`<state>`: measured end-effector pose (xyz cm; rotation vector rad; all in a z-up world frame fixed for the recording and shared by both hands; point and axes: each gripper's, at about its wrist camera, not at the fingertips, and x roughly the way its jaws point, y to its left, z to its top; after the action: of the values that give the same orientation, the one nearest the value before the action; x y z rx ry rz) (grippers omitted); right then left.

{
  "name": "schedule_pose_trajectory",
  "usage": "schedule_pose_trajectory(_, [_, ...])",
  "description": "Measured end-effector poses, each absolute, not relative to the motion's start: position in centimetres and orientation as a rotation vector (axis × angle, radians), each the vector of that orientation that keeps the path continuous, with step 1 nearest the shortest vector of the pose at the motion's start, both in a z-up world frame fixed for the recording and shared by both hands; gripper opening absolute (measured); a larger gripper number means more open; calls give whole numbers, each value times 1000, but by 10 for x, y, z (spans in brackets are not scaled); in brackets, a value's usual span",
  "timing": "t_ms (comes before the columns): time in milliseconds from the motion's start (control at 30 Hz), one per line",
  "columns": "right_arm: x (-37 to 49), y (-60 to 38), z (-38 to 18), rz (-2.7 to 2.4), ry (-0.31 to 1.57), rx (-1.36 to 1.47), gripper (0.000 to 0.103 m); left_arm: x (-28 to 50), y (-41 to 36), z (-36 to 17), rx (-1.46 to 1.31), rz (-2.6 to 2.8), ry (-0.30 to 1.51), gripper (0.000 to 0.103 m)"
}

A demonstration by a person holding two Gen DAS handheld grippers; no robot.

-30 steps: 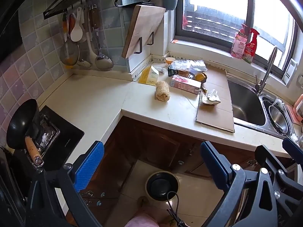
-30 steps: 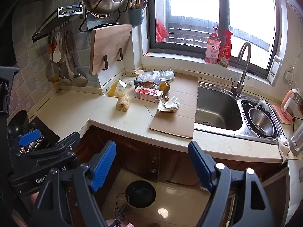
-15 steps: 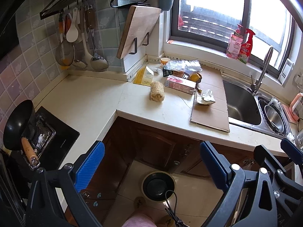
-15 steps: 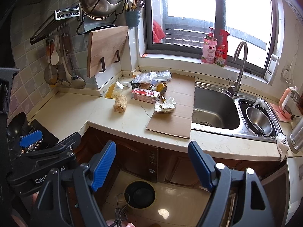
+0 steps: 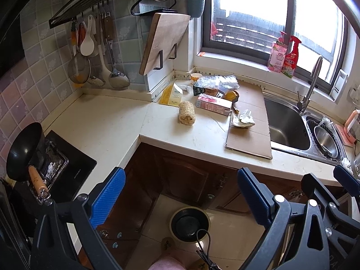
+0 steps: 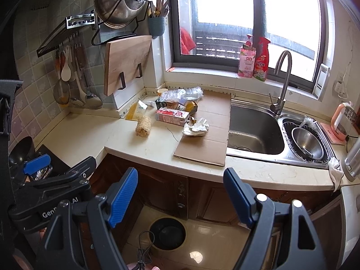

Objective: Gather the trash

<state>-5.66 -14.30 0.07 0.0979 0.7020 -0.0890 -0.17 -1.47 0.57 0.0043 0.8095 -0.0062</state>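
Your left gripper (image 5: 180, 189) and right gripper (image 6: 181, 190) hang spread, empty — approach stage. The crumpled white paper wad (image 6: 195, 127) lies on the flat brown cardboard sheet (image 6: 207, 144); reach it first, I'd judge — the round black floor bin (image 6: 167, 232) waits below.

Crumpled white paper wad (image 6: 195, 127) on flat cardboard sheet (image 6: 209, 135), near its left edge. Pink carton (image 6: 172, 115) lying flat just left of cardboard's far corner. Clear plastic wrapper (image 6: 182, 93) behind carton. Black round bin (image 6: 167, 229) on floor, below cardboard.
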Motion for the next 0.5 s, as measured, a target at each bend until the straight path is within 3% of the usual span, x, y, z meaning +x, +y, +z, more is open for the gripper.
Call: schedule_pose_trajectory(500, [-61, -145, 0, -83, 694, 94, 79, -8, -19, 5, -13, -3, 806, 99])
